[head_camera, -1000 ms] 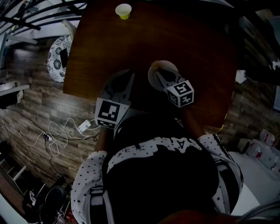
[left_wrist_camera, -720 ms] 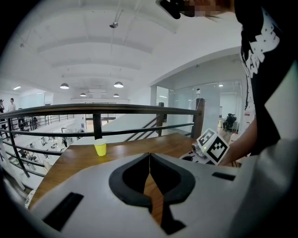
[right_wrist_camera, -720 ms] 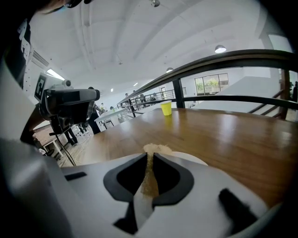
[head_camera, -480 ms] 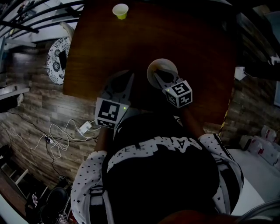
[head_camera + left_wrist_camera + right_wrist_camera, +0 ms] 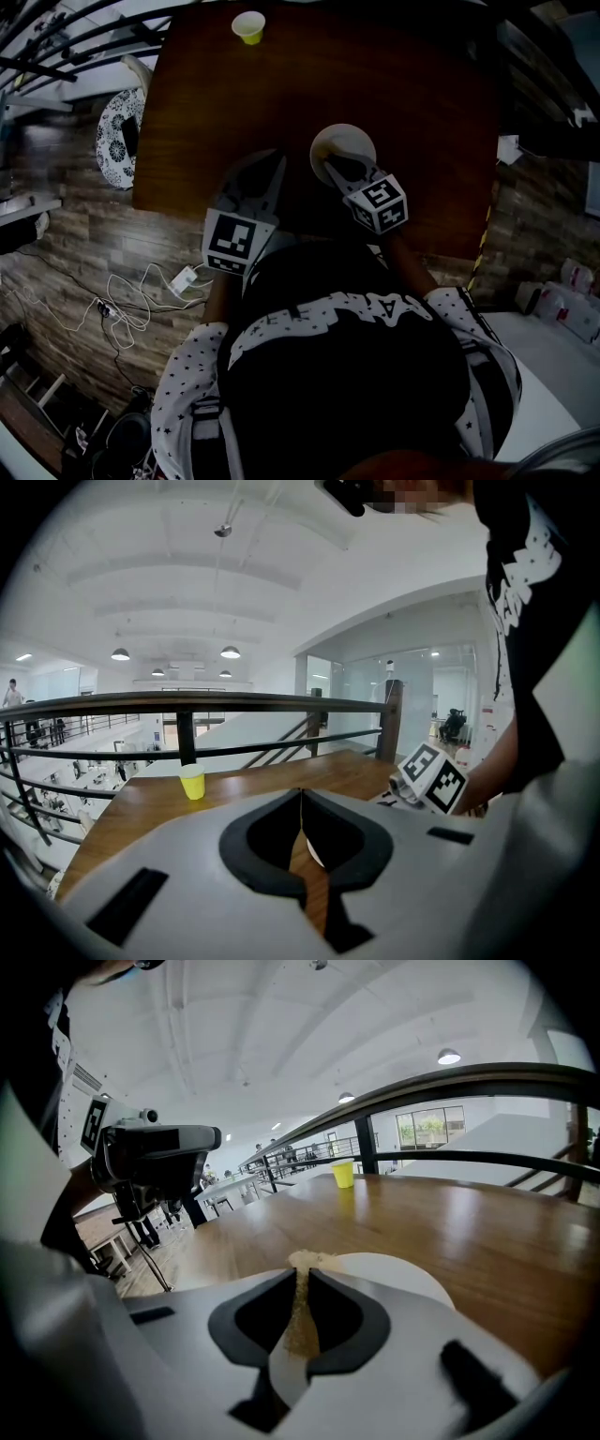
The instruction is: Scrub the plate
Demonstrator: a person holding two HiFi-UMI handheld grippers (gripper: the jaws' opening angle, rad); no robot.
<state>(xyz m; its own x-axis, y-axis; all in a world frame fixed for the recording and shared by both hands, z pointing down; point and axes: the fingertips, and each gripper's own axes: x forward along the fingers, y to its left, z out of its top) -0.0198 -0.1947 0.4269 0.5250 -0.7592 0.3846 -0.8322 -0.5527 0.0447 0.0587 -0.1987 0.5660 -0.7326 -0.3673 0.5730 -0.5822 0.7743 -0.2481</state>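
A white round plate (image 5: 342, 144) lies on the dark wooden table (image 5: 394, 94), and shows in the right gripper view as the plate (image 5: 394, 1274) just beyond the jaws. My right gripper (image 5: 334, 171) hangs over its near rim, shut on a thin tan scrub pad (image 5: 302, 1307) whose tip pokes past the jaws onto the plate. My left gripper (image 5: 274, 169) sits to the left of the plate, over the table's near edge, its jaws shut on nothing. A sliver of the plate (image 5: 313, 855) shows between them.
A yellow cup (image 5: 248, 27) stands at the table's far edge, also visible as the cup (image 5: 344, 1174) and the cup (image 5: 192, 782). A black railing (image 5: 187, 705) runs behind the table. A patterned round object (image 5: 117, 137) and cables (image 5: 131, 291) lie on the floor at left.
The right gripper has shifted slightly left and farther out over the plate's near rim. The left gripper has stayed where it was.
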